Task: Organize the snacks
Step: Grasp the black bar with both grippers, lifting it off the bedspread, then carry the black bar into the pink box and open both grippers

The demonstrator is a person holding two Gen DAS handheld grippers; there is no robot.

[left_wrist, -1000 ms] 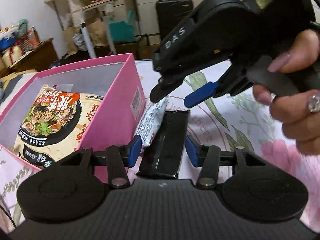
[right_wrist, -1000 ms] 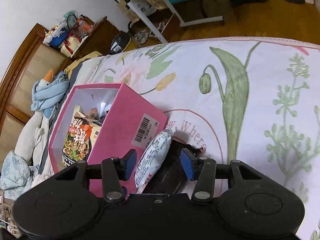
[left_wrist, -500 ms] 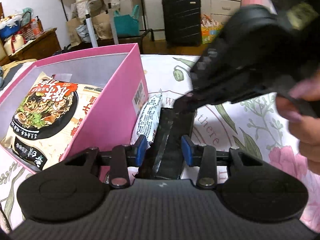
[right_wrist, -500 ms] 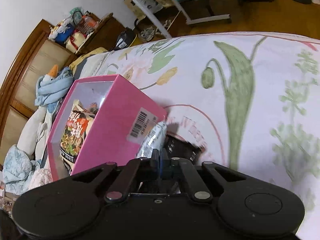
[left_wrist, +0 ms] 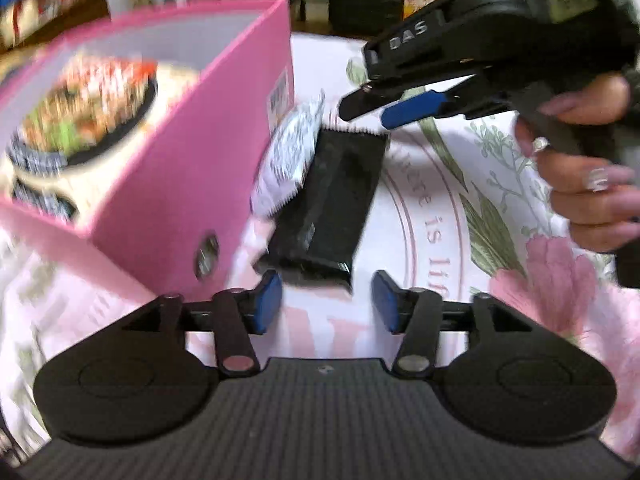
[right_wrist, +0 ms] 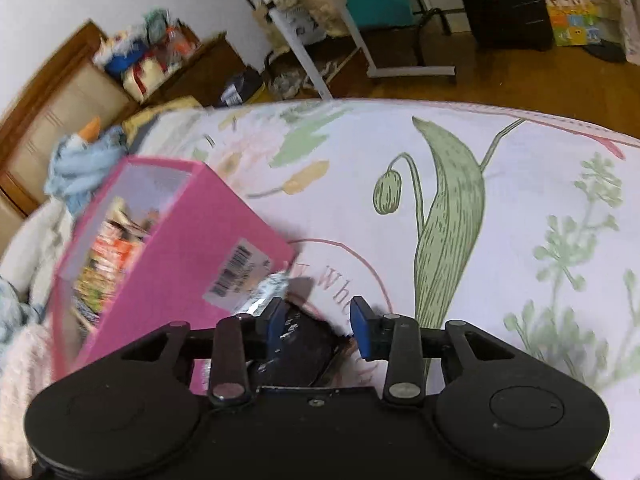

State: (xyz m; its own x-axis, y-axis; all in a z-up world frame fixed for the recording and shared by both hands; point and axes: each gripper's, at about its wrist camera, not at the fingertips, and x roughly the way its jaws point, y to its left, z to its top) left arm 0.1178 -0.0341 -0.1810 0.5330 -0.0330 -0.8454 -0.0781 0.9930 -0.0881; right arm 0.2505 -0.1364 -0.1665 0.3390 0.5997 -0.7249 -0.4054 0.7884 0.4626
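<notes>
**Both grippers empty over two loose packets beside the box**

Left gripper [left_wrist: 326, 304]: fingers spread wide, nothing between the pads. The black packet [left_wrist: 332, 204] lies flat on the floral cloth [left_wrist: 500, 200] just ahead of the tips, its near end close to the gap but not inside it. Spread looks matched to the packet's width, likely for a grab across its short side.

Right gripper [right_wrist: 316, 326]: fingers parted, moderately wide, holding nothing. Seen from the left wrist camera it hangs above the far end of the black packet, tips angled down toward it. In its own view the dark wrapper sits directly under and between the pads; contact cannot be told.

Left of the black packet, touching and partly overlapping its edge, a white packet [left_wrist: 290, 152] leans against the wall of the pink box [left_wrist: 200, 168]. It probably rests there because the wall props it up.

Further left, inside the box, a noodle pack [left_wrist: 80, 112] lies flat, blurred. Judgement: the two loose packets remain to be boxed; the overlap may drag the white one along.
</notes>
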